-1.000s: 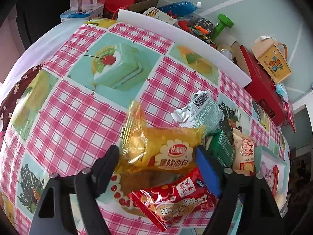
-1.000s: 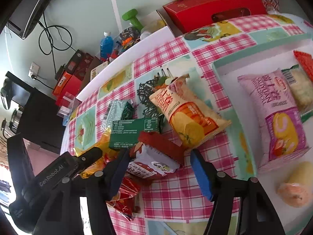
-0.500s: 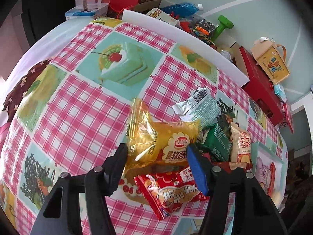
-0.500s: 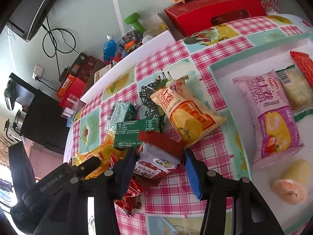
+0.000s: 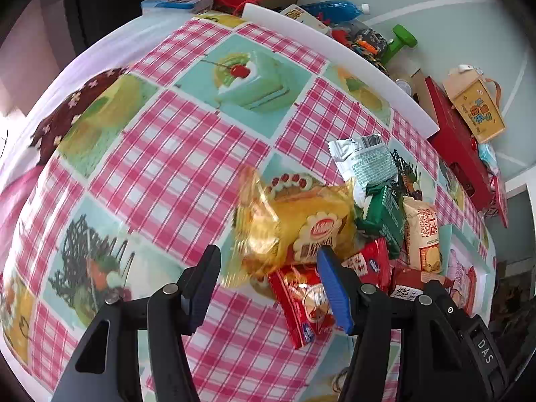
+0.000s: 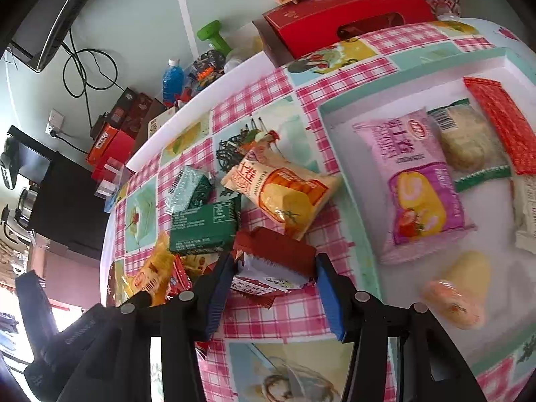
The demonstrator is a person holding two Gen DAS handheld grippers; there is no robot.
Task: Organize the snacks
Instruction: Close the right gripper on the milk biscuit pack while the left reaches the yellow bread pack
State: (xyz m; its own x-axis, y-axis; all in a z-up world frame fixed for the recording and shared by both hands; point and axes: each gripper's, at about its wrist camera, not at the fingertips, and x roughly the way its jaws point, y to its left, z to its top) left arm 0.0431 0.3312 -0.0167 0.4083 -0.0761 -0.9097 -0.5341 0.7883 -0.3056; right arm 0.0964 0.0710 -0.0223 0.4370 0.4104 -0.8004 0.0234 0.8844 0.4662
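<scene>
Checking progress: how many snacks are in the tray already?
5 in the tray: pink roll pack at left, pale cake pack beside it, red pack at back, white pack at right edge, yellow-orange pack nearest. More may lie out of frame.

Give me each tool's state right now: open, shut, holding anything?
Left tool: open, yellow snack packet between its fingers, not gripped.
Right tool: open, straddling the red-and-white packet.

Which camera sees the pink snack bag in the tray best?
The right wrist view: the pink bag lies whole and flat in the tray, its picture clear. In the left wrist view only a squashed sliver of it shows at the far right edge.
</scene>
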